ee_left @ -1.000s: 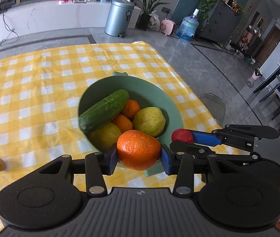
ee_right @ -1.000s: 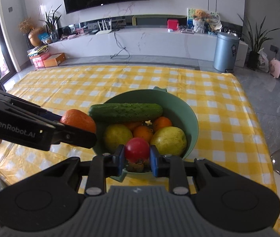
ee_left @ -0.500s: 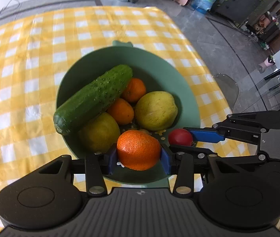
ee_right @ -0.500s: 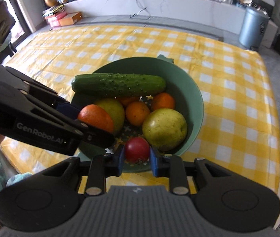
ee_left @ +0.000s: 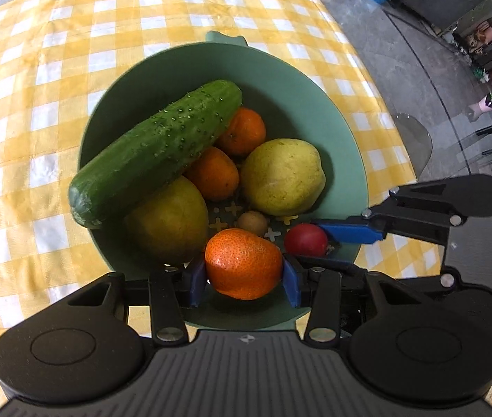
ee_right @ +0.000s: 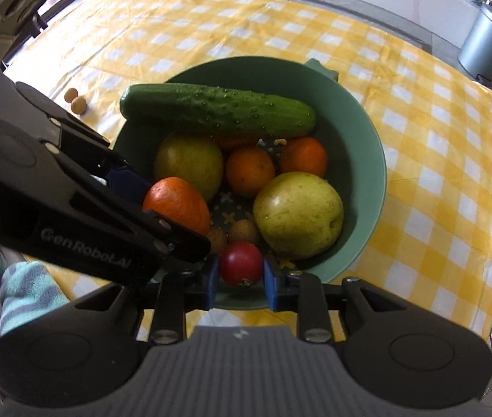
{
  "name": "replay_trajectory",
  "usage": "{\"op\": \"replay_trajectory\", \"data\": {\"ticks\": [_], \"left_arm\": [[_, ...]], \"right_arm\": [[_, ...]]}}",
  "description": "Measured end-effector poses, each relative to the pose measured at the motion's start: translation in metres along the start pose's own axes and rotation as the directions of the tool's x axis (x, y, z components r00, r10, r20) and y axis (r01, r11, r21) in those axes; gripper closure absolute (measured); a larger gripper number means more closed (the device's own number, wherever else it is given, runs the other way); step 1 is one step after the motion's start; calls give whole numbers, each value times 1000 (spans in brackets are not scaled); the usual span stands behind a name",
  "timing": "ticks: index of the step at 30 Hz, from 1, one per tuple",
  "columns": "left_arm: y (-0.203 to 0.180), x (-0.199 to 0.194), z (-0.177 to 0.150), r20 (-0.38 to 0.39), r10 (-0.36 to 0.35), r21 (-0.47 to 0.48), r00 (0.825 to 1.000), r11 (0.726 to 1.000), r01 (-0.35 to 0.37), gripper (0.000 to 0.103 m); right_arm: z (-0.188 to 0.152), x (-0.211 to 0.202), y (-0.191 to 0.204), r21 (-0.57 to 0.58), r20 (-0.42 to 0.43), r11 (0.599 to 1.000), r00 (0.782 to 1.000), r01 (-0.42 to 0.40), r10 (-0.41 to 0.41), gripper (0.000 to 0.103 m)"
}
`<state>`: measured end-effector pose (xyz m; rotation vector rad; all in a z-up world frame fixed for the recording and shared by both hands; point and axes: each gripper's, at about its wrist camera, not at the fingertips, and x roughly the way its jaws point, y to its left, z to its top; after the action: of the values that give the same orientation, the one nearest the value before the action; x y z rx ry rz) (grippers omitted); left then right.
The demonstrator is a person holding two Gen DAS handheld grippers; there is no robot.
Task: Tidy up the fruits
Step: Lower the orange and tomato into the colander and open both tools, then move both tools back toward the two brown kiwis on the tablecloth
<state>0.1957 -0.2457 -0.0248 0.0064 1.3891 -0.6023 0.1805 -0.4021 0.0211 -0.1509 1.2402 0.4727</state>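
A green bowl (ee_left: 318, 104) (ee_right: 367, 132) on the yellow checked tablecloth holds a cucumber (ee_left: 155, 153) (ee_right: 218, 114), two yellow pears (ee_left: 282, 177) (ee_right: 298, 213), two small oranges (ee_left: 244, 130) (ee_right: 250, 171) and small brown fruits (ee_left: 252, 222) (ee_right: 244, 231). My left gripper (ee_left: 244, 272) is shut on an orange (ee_left: 244, 262) (ee_right: 176, 205) just above the bowl's near side. My right gripper (ee_right: 240, 278) is shut on a small red fruit (ee_right: 240, 262) (ee_left: 305, 239) over the bowl's near edge, right beside the left gripper.
Two small brown fruits (ee_right: 75, 100) lie on the tablecloth (ee_right: 436, 139) left of the bowl. The table's right edge drops to a grey floor with a clear chair (ee_left: 414, 139). A metal bin (ee_right: 487, 48) stands beyond the table's far corner.
Both grippers have moved forward and down over the bowl with their fruits still held. The bowl now fills much more of both views.
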Motion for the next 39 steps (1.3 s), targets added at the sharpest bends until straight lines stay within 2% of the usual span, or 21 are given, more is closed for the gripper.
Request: {"op": "replay_trajectory", "data": {"ticks": [8, 11, 12, 17, 22, 29, 34, 36, 39], "left_arm": [[-7, 4, 5, -36, 44, 20, 998, 999, -44, 50], [-6, 3, 2, -19, 50, 31, 999, 998, -50, 44], [-6, 2, 1, -11, 57, 37, 998, 998, -56, 37], [-2, -5, 0, 2, 43, 23, 999, 999, -43, 30], [-4, -17, -3, 30, 35, 26, 999, 999, -35, 30], [-5, -51, -18, 108, 32, 41, 994, 998, -36, 30], [-5, -89, -35, 202, 47, 79, 978, 995, -64, 30], [-4, -102, -44, 252, 68, 92, 965, 991, -94, 30], [0, -117, -62, 331, 101, 106, 938, 984, -144, 30]], "right_arm": [[4, 3, -2, -31, -29, 999, 1000, -6, 5, 79], [2, 3, -1, -33, -11, 999, 1000, -3, 2, 79], [1, 2, 0, -36, -4, 999, 1000, 0, 0, 79], [-4, -6, -1, -18, 23, 1000, 1000, 0, 0, 78], [-6, -15, 3, -1, 44, 1000, 999, 18, -18, 67], [-12, -31, 12, 39, 94, 998, 994, 47, -50, 64], [-20, -60, 24, 130, 186, 989, 978, 66, -90, 52], [-25, -68, 31, 179, 234, 982, 966, 64, -106, 48], [-35, -76, 44, 247, 304, 969, 947, 27, -104, 48]]}}
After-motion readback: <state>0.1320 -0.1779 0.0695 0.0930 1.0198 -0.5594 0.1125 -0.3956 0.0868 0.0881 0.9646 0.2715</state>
